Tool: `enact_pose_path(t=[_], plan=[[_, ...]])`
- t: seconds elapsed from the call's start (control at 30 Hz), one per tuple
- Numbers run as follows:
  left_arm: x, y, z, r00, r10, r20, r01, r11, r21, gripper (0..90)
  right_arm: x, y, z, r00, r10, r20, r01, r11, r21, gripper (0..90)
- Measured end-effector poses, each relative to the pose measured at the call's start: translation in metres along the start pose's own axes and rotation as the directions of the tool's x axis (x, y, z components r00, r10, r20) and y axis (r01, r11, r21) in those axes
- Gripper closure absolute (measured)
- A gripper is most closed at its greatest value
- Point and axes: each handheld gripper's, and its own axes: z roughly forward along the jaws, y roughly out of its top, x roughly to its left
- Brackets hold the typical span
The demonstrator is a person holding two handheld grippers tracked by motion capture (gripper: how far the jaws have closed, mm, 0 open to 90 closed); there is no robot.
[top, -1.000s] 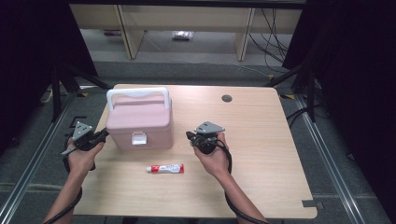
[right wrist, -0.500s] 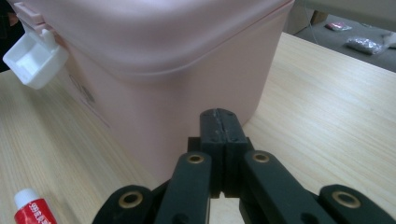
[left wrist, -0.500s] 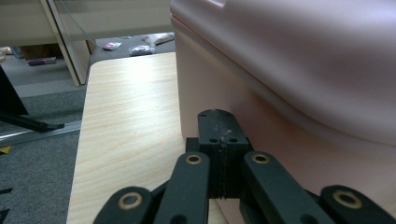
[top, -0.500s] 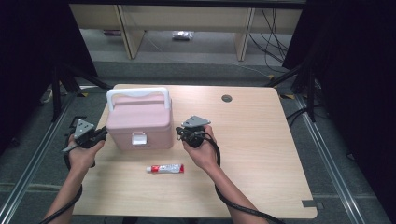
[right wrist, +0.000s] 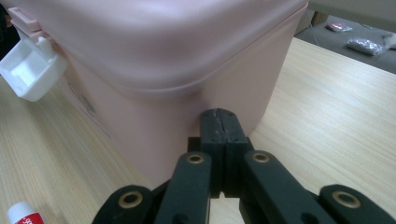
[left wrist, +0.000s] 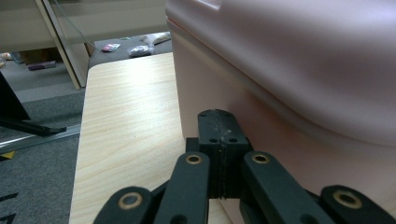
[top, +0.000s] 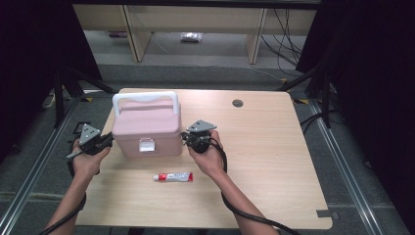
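**Pink lidded box: handling properties, contact points and clearances**

**Table.** The wooden table (top: 274, 161) carries the work. Its right half is bare and offers the widest room for a move. A round cable port (top: 238, 103) sits near the far edge. The left edge lies close to the left hand; travel that way is limited.

**Box.** The pink plastic storage box (top: 147, 129) stands upright on the left-centre of the table, lid down, with its white carry handle (top: 145, 97) raised over the far side of the lid. The white front latch (top: 146, 145) faces the near edge and appears flipped open in the right gripper view (right wrist: 29, 74). The shell looks stiff, smooth and probably light; its glossy walls are likely to slip under narrow pads. Judged best contact: the flat side walls below the lid rim for pushing or steadying, the handle for lifting. With the latch loose, the lid may lift under an upward load.

**Grippers.** The left gripper (left wrist: 218, 122) is clenched on nothing, its tip at the box's left wall. The right gripper (right wrist: 219, 122) is likewise clenched and empty, its tip at the right wall. Actual contact cannot be confirmed.

**Tube.** A small red-and-white tube (top: 173, 176) lies flat near the box's front, well clear of it.
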Motion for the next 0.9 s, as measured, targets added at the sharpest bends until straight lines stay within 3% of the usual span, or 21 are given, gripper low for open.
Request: enact_pose_path(t=[0.13, 0.23, 0.4, 0.5, 0.57, 0.9], plan=[[-0.002, 0.001, 0.0, 1.0, 0.009, -0.003, -0.009, 1.0, 0.004, 89.9, 0.001, 0.0, -0.001, 0.9998, 0.019, -0.003, -0.019, 1.0, 0.006, 90.0], [-0.004, 0.001, 0.0, 0.9999, 0.01, 0.001, -0.01, 0.9999, 0.004, 90.0, -0.001, 0.0, -0.004, 1.0, 0.0, -0.009, 0.0, 1.0, 0.024, 90.0], [-0.007, 0.0, -0.003, 0.9998, 0.016, 0.011, -0.016, 0.9998, 0.009, 90.0, -0.001, -0.002, -0.008, 0.9996, 0.014, -0.023, -0.013, 1.0, 0.022, 90.0], [-0.011, 0.0, -0.004, 0.9997, 0.018, 0.018, -0.019, 0.9998, 0.011, 90.0, -0.003, -0.003, -0.012, 0.9995, -0.017, -0.027, 0.018, 0.999, 0.029, 90.0], [-0.015, 0.0, -0.004, 0.9994, 0.023, 0.026, -0.023, 0.9997, 0.01, 90.0, -0.003, -0.005, -0.014, 0.9995, -0.02, -0.025, 0.021, 1.0, 0.015, 90.0], [-0.039, 0.001, -0.005, 0.996, 0.054, 0.072, -0.055, 0.9984, 0.011, 89.9, -0.012, -0.018, -0.041, 0.9995, 0.01, -0.031, -0.009, 0.999, 0.043, 90.0]])
